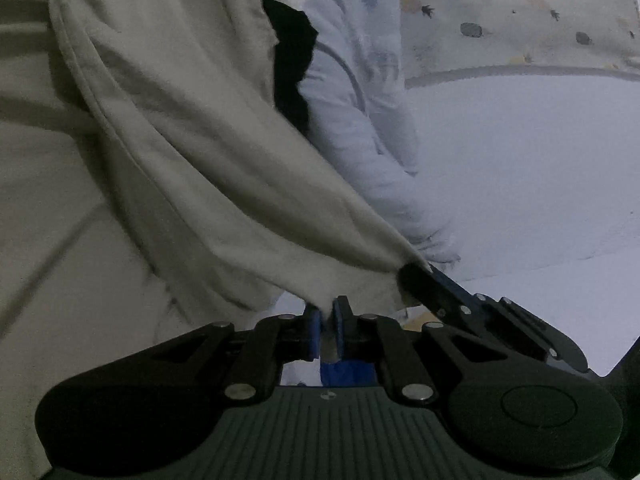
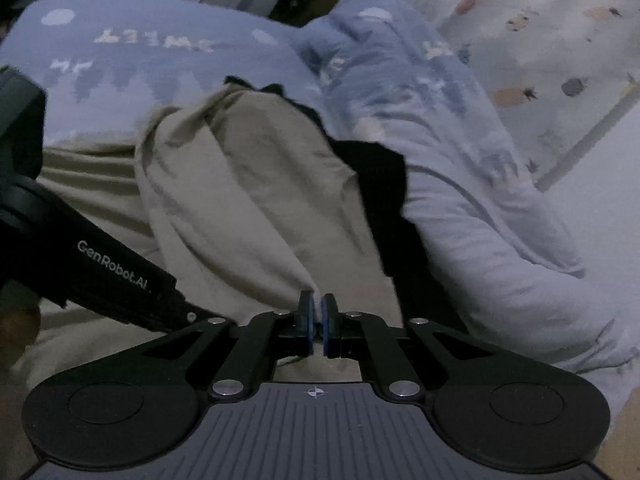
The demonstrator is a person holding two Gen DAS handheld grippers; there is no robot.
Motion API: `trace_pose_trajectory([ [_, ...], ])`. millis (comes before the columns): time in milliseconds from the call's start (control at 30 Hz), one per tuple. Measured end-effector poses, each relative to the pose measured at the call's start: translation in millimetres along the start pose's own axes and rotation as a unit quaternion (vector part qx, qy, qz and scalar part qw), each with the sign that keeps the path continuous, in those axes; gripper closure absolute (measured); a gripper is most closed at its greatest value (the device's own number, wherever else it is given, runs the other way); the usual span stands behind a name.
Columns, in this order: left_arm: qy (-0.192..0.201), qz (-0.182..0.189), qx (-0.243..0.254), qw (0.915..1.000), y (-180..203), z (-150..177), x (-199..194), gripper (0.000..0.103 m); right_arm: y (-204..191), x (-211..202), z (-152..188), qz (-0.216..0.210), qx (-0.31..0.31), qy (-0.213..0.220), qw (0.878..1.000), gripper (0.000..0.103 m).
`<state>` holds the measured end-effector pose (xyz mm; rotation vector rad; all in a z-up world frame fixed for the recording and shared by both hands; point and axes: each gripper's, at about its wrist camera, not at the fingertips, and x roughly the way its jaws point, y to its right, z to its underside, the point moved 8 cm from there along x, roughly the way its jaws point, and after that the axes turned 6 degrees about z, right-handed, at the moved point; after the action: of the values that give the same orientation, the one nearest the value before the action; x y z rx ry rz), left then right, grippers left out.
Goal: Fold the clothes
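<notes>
While both tools (image 1: 327, 320) (image 2: 317, 320) pinch beige garment (image 1: 192, 152), pale sheet (image 1: 520, 160) beneath, room dim.

Left wrist view taken from just behind the left gripper (image 1: 327, 320), aimed forward along its fingers, cloth seen at close range, right wrist view set likewise behind the right gripper (image 2: 317, 314), beige garment (image 1: 180, 128) and blue printed bedding (image 2: 460, 184) shared by both.
</notes>
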<state>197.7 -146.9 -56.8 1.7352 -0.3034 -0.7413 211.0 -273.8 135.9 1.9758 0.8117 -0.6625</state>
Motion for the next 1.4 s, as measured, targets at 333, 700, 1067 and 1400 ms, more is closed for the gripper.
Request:
trace_pose_trajectory([
  [333, 0.007, -0.019, 0.062, 0.9979, -6.3, -18.4, 32.4, 0.077, 48.8, 119.1, 83.0, 0.003, 0.106, -0.089, 0.990, 0.098],
  [700, 0.083, -0.156, 0.185, 0.9668, -56.9, -121.2, -141.8, 0.046, 30.9, 142.2, 99.8, 0.017, 0.147, -0.064, 0.987, 0.044],
  [1067, 0.118, -0.226, 0.271, 0.9283, -40.4, -170.1, -135.3, 0.047, -9.1, 115.3, 108.5, 0.036, 0.093, -0.038, 0.994, 0.052],
  [1400, 0.123, -0.272, 0.252, 0.9207, -64.1, -209.5, -123.2, 0.096, -26.7, 123.7, 104.2, 0.058, 0.049, -0.059, 0.995, 0.099],
])
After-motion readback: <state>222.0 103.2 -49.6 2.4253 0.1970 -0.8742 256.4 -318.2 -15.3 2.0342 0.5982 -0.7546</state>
